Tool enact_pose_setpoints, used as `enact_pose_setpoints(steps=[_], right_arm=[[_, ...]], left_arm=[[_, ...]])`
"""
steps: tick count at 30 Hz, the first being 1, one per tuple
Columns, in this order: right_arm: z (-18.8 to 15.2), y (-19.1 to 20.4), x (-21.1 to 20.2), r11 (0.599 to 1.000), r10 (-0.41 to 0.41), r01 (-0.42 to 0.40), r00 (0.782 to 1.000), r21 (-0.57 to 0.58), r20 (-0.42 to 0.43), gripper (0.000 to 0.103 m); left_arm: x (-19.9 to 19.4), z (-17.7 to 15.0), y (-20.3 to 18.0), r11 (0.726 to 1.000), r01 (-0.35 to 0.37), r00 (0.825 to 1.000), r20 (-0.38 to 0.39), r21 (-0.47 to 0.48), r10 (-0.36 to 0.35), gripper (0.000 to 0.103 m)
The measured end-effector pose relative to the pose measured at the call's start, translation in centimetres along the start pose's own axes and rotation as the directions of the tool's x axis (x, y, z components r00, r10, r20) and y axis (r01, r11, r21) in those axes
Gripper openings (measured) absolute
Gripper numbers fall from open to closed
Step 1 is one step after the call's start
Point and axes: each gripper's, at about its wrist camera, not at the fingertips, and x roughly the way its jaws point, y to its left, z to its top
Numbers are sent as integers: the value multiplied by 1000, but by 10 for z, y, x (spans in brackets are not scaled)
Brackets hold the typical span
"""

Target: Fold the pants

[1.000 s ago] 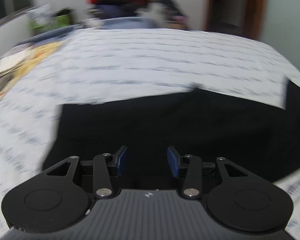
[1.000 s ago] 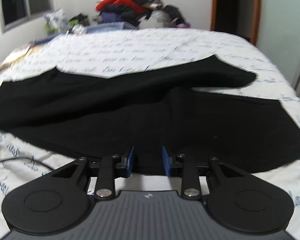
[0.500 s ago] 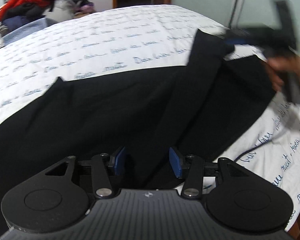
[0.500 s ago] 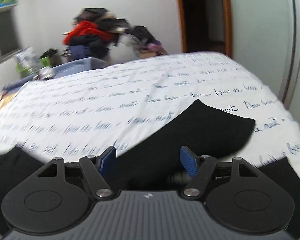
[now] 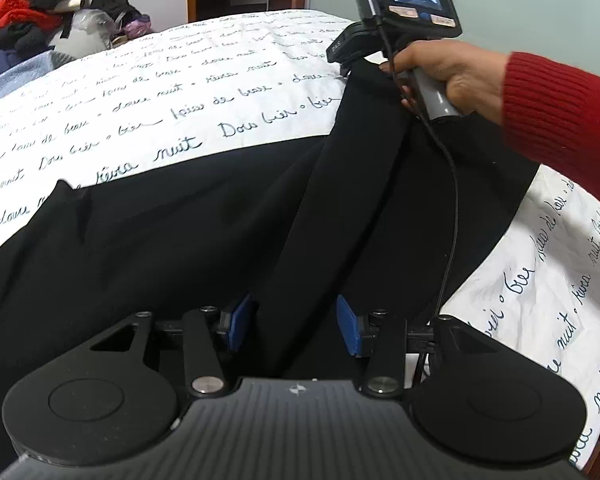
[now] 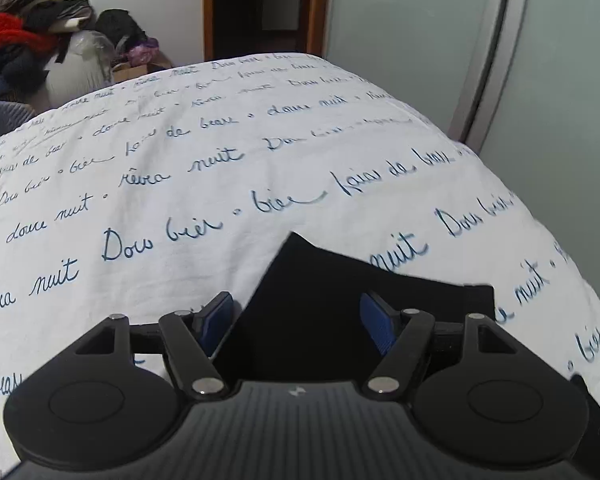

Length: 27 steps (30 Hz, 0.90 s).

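left hand-held gripper [image 5: 292, 322] agape over black pants [image 5: 160, 240] | right hand-held gripper [image 6: 298, 320] wide apart, leg end between pads, ungripped

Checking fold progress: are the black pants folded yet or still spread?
Spread, not folded: the black pants lie open across the bedsheet, one leg end between the open right gripper pads.
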Motion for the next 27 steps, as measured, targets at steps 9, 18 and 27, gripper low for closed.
enact_pose_setpoints(steps=[9, 18, 27], right_arm=[[-2, -47, -29, 968, 182, -192, 980, 163, 74, 6], [-40, -130, -86, 885, 296, -343, 936, 314, 189, 5], [-94, -199, -105, 797, 341, -394, 919, 458, 198, 5]], left_arm=[[9, 13, -7, 999, 10, 1000, 11, 37, -10, 47], [18, 20, -23, 995, -29, 999, 37, 101, 26, 47], [29, 22, -42, 981, -93, 994, 63, 170, 84, 47]])
